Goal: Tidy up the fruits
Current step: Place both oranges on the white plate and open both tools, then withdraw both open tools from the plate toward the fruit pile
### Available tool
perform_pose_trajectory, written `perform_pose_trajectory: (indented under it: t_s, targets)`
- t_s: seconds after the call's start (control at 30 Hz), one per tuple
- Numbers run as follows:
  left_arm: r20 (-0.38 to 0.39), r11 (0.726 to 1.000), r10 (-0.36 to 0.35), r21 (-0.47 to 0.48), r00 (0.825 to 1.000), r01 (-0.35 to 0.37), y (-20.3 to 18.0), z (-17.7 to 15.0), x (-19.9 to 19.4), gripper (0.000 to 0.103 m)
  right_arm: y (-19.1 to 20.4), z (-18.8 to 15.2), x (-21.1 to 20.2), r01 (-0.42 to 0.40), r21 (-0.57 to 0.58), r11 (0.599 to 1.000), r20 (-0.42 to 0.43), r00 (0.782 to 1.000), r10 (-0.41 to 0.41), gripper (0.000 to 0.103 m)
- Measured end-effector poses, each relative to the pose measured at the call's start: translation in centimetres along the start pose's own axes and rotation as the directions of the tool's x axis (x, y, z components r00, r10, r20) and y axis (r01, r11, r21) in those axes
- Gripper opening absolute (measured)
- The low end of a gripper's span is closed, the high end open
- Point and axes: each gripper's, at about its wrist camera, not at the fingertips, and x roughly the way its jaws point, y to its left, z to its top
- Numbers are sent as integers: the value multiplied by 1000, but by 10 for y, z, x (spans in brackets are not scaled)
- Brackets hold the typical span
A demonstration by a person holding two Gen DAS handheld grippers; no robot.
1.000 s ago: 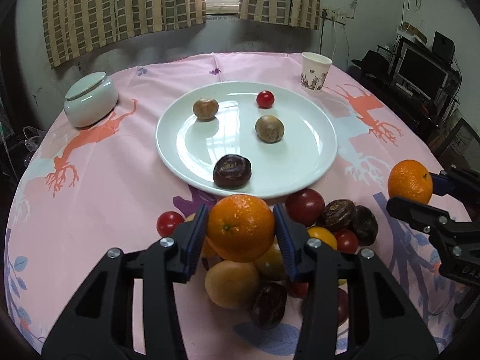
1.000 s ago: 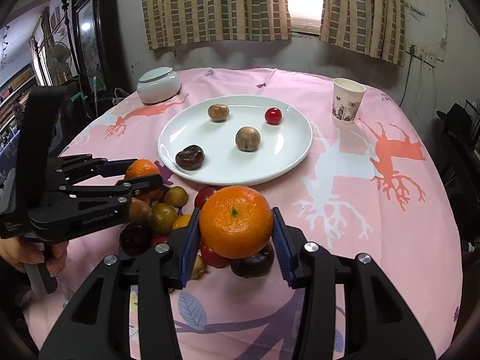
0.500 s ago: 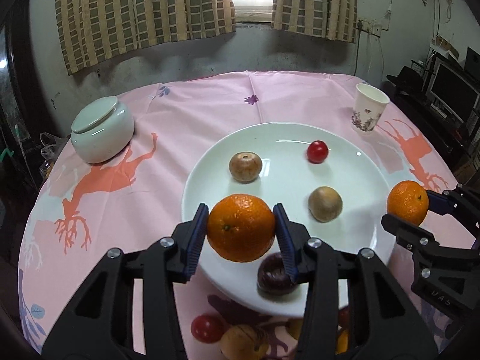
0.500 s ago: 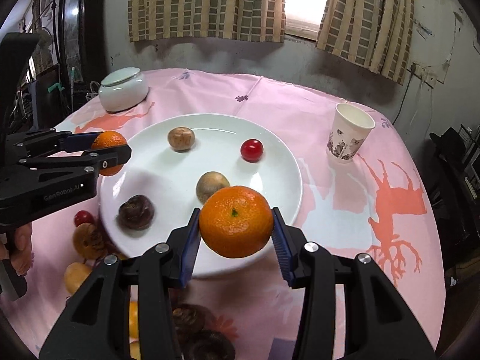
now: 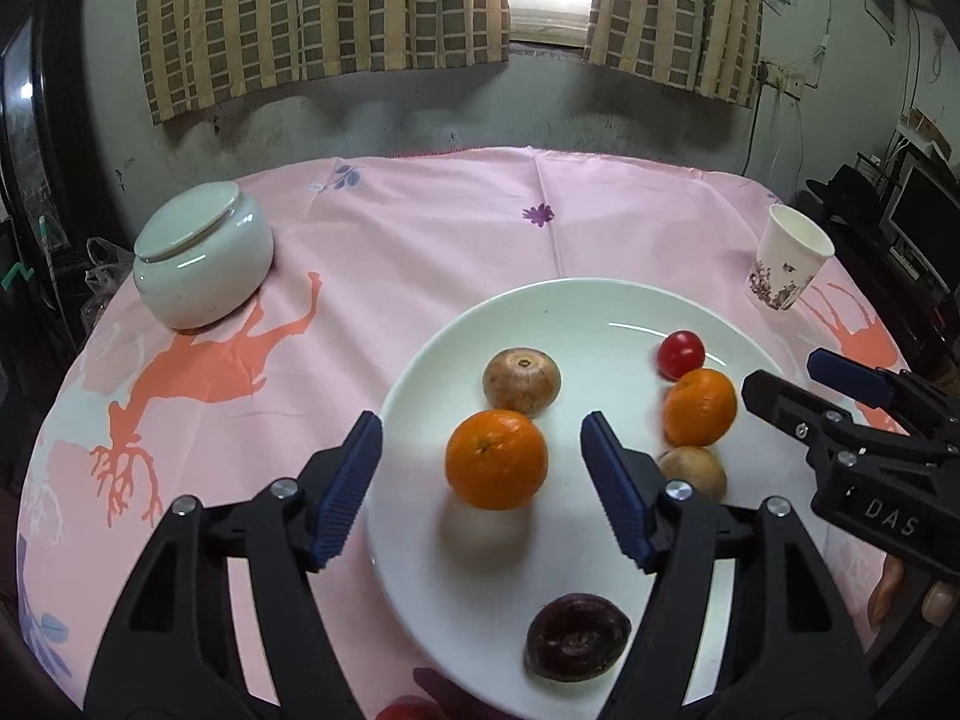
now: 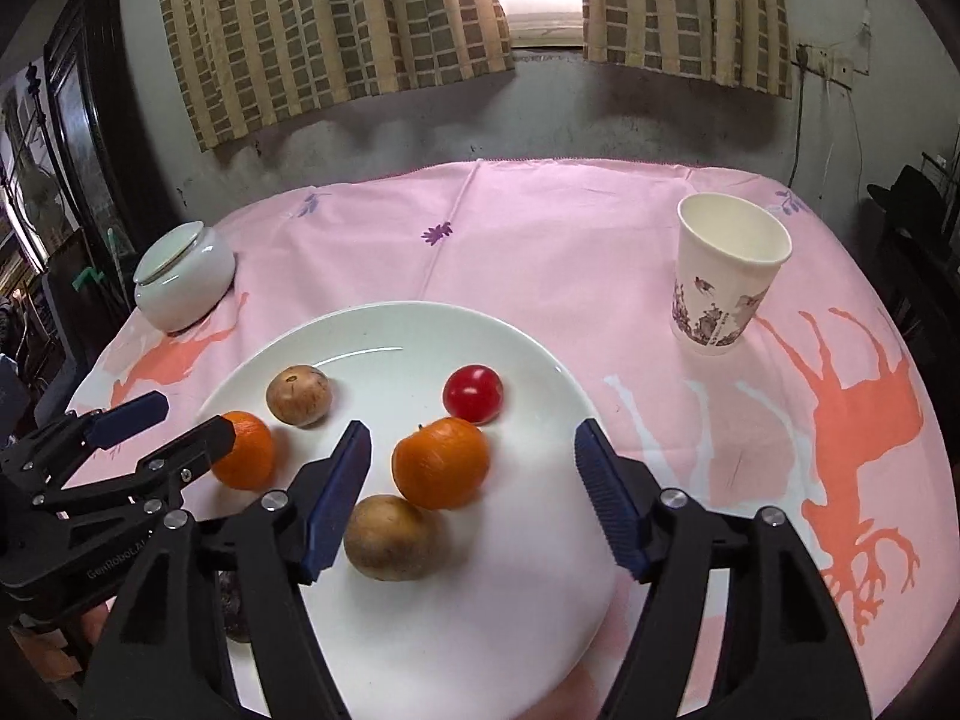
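Both grippers hang over the white plate (image 5: pixel 600 318) (image 6: pixel 384 330) on the pink cloth. My left gripper (image 5: pixel 480 429) (image 6: pixel 192 417) is opening; an orange (image 5: pixel 496 459) (image 6: pixel 246 450) rests on the plate between its blue pads, clear of both. My right gripper (image 6: pixel 472 444) (image 5: pixel 786 375) is opening too, and a second orange (image 6: pixel 441 462) (image 5: pixel 700 407) lies free between its pads. Also on the plate are two brown round fruits (image 6: pixel 299 393) (image 6: pixel 389 537), a red cherry tomato (image 6: pixel 473 393) and a dark purple fruit (image 5: pixel 576 636).
A lidded white jar (image 5: pixel 201 261) (image 6: pixel 183 276) stands at the far left of the table. A patterned paper cup (image 5: pixel 789 267) (image 6: pixel 726 282) stands at the far right. A red fruit (image 5: pixel 408 711) peeks in at the near edge. Fingers of a hand (image 5: pixel 888 588) grip the right tool.
Both grippers came forward from the fruit pile to over the plate, each carrying an orange. Their jaws then spread, and both oranges now sit loose on the plate.
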Motion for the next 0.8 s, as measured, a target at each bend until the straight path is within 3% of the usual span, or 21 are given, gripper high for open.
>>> perform_pose_trajectory:
  t_s: [0.07, 0.1, 0.27, 0.4, 0.8]
  targets:
    - [14, 1000, 2, 6, 1000, -2, 1, -4, -15, 76, 2, -5, -10, -4, -25, 1000, -3, 1000, 4, 71]
    - [16, 1000, -3, 4, 1000, 3, 3, -7, -23, 84, 2, -8, -16, -5, -29, 1000, -9, 1000, 5, 71]
    - [53, 999, -43, 7, 998, 42, 9, -35, -70, 90, -6, -35, -56, -38, -1, 999, -7, 999, 38, 71]
    - [89, 999, -33, 32, 996, 30, 12, -68, -103, 95, -10, -62, -96, -67, 0, 998, 0, 998, 67, 72]
    - [18, 998, -53, 32, 998, 53, 14, -136, -126, 96, 17, -144, -152, -96, -83, 992, -37, 995, 93, 77]
